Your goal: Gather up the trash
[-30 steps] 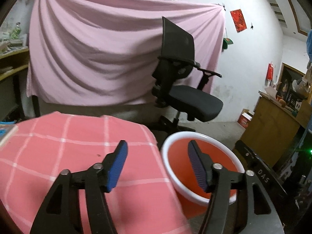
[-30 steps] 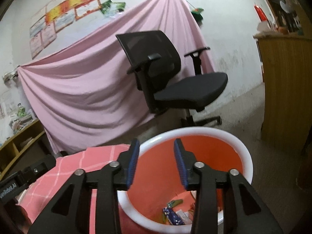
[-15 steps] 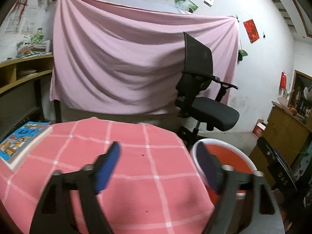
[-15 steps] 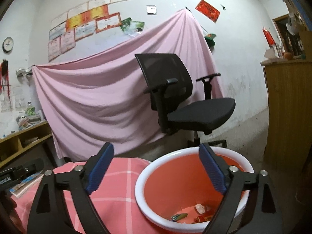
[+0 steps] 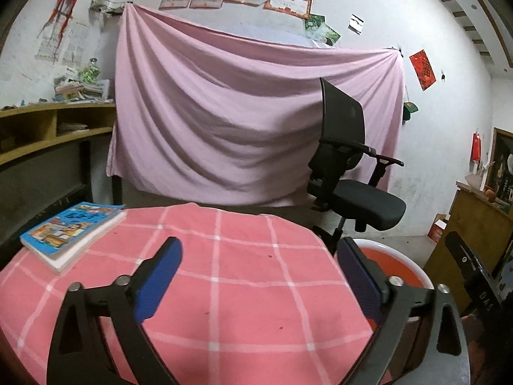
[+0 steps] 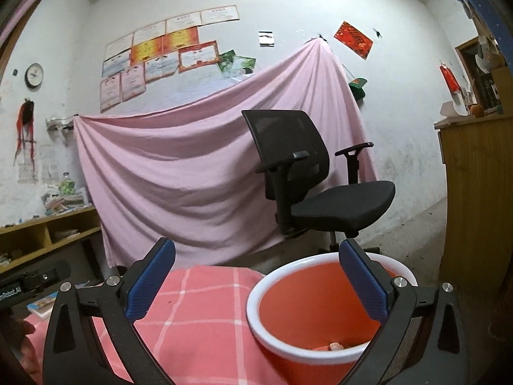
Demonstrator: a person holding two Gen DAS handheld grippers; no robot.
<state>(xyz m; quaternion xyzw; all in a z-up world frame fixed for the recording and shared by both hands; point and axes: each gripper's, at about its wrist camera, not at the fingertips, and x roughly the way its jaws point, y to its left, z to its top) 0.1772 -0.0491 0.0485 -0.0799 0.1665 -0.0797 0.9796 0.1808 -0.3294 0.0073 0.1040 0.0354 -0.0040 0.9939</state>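
Red bin (image 6: 307, 301), white rim, scraps at bottom

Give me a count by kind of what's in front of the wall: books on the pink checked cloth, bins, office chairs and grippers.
Book: 1, lying on the pink checked cloth
Red bin with white rim: 1
Black office chair: 1
Grippers: 2, the left gripper and the right gripper, both with nothing between the fingers
Total: 5
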